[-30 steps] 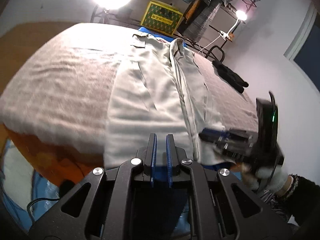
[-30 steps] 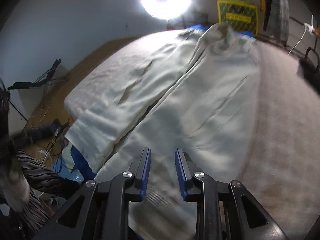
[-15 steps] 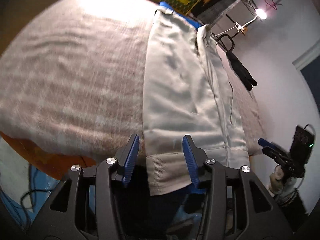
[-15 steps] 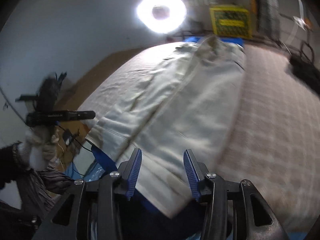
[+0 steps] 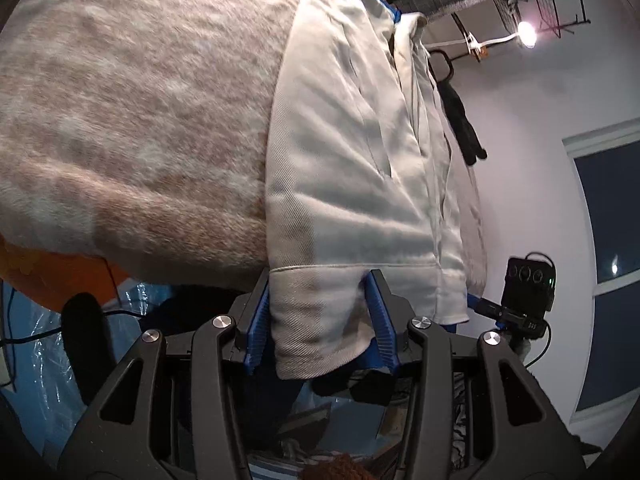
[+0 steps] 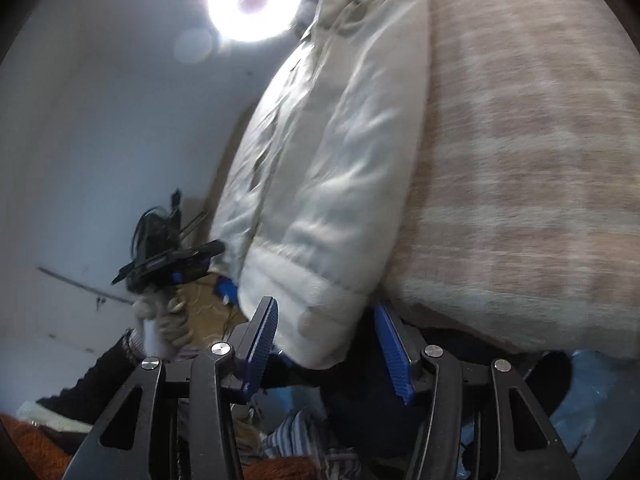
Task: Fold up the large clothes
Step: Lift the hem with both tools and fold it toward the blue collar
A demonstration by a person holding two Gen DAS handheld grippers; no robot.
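Note:
Pale beige trousers point(image 5: 352, 140) lie lengthwise on a fuzzy beige blanket point(image 5: 140, 100), both leg hems hanging over the near edge. My left gripper point(image 5: 318, 292) is open, its blue pads flanking one hanging hem without pressing on it. In the right wrist view the trousers point(image 6: 332, 160) run away from me. There my right gripper point(image 6: 326, 312) straddles the other hem; its jaws are opening, with a clear gap on the right side. Each view shows the other gripper off to the side: the right gripper point(image 5: 528, 300) and the left gripper point(image 6: 168, 260), held by a gloved hand point(image 6: 160, 320).
The blanket point(image 6: 520, 160) covers a raised surface whose near edge drops just ahead of both grippers. A black item point(image 5: 464, 128) lies on its far right side. A ring light point(image 6: 254, 0), a small lamp point(image 5: 527, 32) and a clothes rack stand behind. Blue plastic point(image 5: 32, 340) lies below.
Both grippers dropped toward the blanket's near edge, rolled, and went from nearly shut to open. Each trouser hem now hangs between a pair of jaws.

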